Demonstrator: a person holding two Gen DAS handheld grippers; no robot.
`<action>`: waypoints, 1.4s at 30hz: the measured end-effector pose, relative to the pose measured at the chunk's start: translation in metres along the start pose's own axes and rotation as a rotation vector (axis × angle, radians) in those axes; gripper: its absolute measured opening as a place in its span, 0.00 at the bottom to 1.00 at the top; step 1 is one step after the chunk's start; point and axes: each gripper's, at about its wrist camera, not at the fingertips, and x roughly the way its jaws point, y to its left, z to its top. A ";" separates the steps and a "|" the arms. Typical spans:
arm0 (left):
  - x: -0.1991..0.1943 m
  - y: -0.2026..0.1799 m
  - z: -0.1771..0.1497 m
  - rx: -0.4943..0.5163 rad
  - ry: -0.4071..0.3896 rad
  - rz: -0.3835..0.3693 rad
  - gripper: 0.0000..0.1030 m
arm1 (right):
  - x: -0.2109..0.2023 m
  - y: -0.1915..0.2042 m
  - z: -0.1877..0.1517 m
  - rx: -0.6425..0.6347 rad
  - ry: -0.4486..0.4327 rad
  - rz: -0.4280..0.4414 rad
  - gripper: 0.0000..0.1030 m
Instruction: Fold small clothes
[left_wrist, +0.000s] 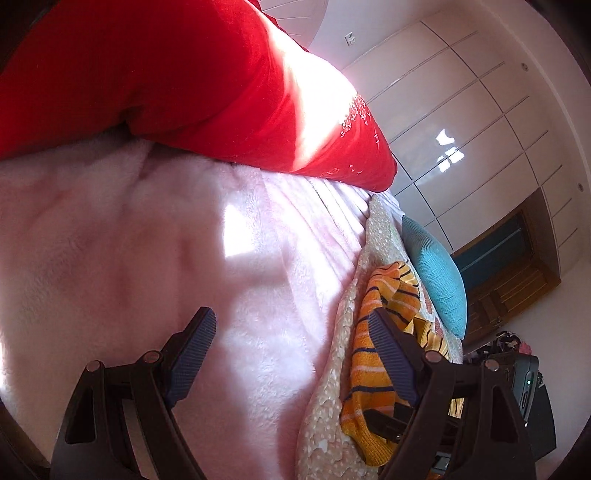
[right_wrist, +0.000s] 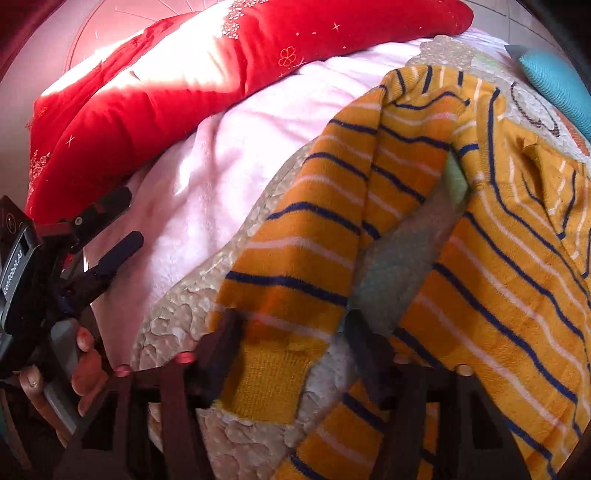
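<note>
An orange sweater (right_wrist: 498, 258) with navy and white stripes lies rumpled on a beige quilted bedcover (right_wrist: 177, 325). One sleeve (right_wrist: 295, 236) runs down toward my right gripper (right_wrist: 295, 336). Its dark fingers stand apart on either side of the sleeve near the cuff, and the cloth lies flat and unpinched between them. In the left wrist view the same sweater (left_wrist: 384, 295) lies to the right. My left gripper (left_wrist: 291, 343) hangs wide open over a pink fluffy blanket (left_wrist: 129, 240) with nothing between its fingers. In the right wrist view that left gripper (right_wrist: 125, 227) appears at the left edge, held by a hand (right_wrist: 86, 354).
A big red embroidered quilt (left_wrist: 166, 81) (right_wrist: 177, 96) is piled along the far side of the bed. A teal cushion (left_wrist: 436, 273) (right_wrist: 554, 81) lies beyond the sweater. White glossy wardrobe doors (left_wrist: 461, 129) and a wooden door (left_wrist: 517, 266) stand behind the bed.
</note>
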 end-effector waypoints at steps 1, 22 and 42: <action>0.001 -0.001 0.000 0.003 0.001 0.001 0.81 | -0.003 0.002 0.001 -0.004 -0.001 0.019 0.16; 0.011 -0.062 -0.028 0.169 0.041 -0.043 0.81 | -0.222 -0.283 -0.038 0.427 0.007 -0.817 0.30; 0.032 -0.103 -0.063 0.301 0.137 -0.044 0.81 | -0.092 -0.188 0.009 0.660 -0.310 0.140 0.67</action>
